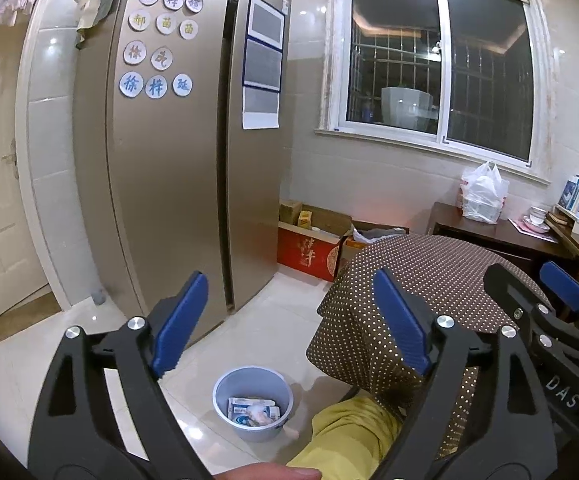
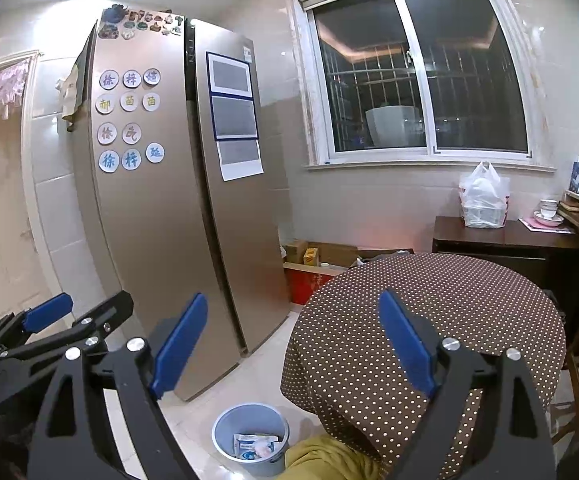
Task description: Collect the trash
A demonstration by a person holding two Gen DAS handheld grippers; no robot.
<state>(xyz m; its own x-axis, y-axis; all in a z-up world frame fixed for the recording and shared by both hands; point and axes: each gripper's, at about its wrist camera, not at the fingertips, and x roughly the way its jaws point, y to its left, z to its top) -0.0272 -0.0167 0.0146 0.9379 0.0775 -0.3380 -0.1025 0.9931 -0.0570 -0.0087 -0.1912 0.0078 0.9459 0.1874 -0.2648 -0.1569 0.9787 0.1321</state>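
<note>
A grey-blue waste bin (image 1: 249,434) (image 2: 222,430) stands on the white tiled floor below both grippers. Inside it lie a blue-and-white carton (image 1: 243,407) (image 2: 249,443) and a crumpled tissue (image 1: 260,415). My left gripper (image 1: 289,320) hangs open above the bin with nothing between its blue pads; it also shows at the left edge of the right wrist view (image 2: 77,310). Beside it, my right gripper (image 2: 293,340) is open and empty too, and part of it appears at the right of the left wrist view (image 1: 533,288).
A round table with a brown dotted cloth (image 1: 441,276) (image 2: 429,304) stands right of the bin. A person's yellow trouser leg (image 1: 349,432) is beside the bin. A tall fridge (image 1: 169,180) rises behind, with red boxes (image 1: 309,254) and a dark sideboard bearing a plastic bag (image 1: 483,196).
</note>
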